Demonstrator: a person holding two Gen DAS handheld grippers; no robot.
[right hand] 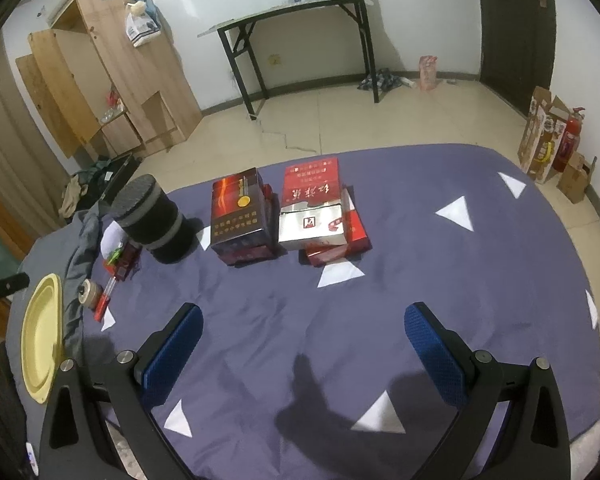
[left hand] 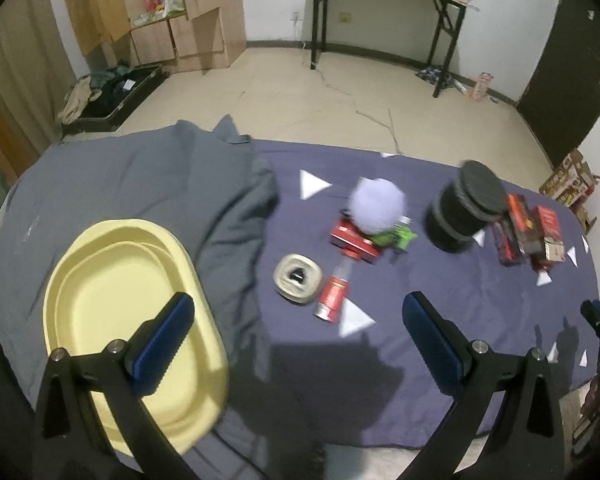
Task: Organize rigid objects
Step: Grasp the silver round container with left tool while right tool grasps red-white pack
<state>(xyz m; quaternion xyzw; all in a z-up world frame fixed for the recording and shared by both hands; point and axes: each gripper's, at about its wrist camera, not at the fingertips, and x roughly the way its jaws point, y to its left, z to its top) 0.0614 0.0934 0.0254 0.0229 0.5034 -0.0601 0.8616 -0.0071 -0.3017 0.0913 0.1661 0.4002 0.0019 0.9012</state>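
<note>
Both grippers hang spread and empty: the left gripper (left hand: 298, 332) above the small red bottle (left hand: 333, 294) and the round tin (left hand: 298, 278), the right gripper (right hand: 303, 342) short of the red cartons (right hand: 242, 216). Nothing lies in the yellow tray (left hand: 112, 312), so sorting seems barely begun. Next, the left should descend and pinch the bottle, probably plastic, though blurred. A black canister (left hand: 462, 210) stands further back on the blue-covered surface (right hand: 420, 264).

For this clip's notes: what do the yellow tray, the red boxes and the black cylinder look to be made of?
The yellow tray looks like matte moulded plastic: one even colour, rounded stepped rim. The red boxes look like glossy printed cardboard: sharp folded edges, sheen on the top faces. The black cylinder is less clear; its top has a fine textured grid and a grey band runs round it, so perhaps rubber or plastic.
</note>
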